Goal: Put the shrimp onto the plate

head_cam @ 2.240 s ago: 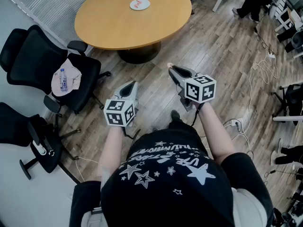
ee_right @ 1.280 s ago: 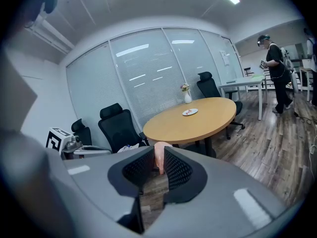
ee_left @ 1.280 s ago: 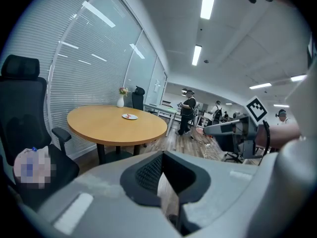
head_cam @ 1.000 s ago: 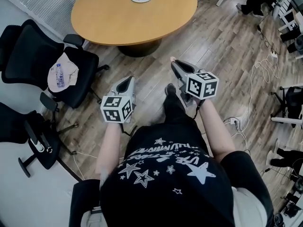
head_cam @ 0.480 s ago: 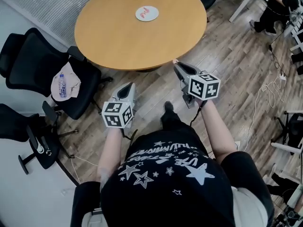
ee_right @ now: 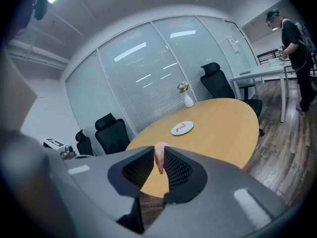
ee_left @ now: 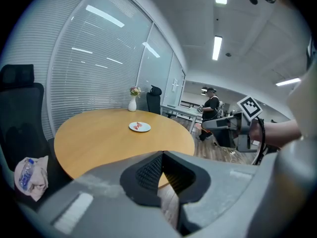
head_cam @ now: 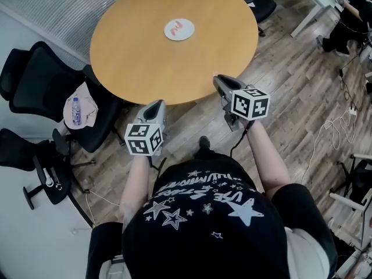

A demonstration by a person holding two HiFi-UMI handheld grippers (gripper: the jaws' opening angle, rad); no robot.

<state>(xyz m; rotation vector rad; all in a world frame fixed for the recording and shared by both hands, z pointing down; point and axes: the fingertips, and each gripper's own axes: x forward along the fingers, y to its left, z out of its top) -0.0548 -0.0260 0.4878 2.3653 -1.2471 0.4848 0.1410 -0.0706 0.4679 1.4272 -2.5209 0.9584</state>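
A white plate with pink shrimp pieces lies on the far half of the round wooden table. Both gripper views show the plate too. My right gripper is held at the table's near edge, shut on a pale pink shrimp that stands pinched between its pads. My left gripper hangs just short of the table edge, over the floor. Its jaws meet with nothing between them.
Black office chairs stand left of the table, one bearing a cloth and a water bottle. A white vase with flowers stands at the table's far side. Cables trail on the wood floor at right. A person stands by a desk beyond.
The person has walked up to the table: table and plate have come nearer and lower in the head view. Both grippers keep their pose, the right still holding the shrimp.
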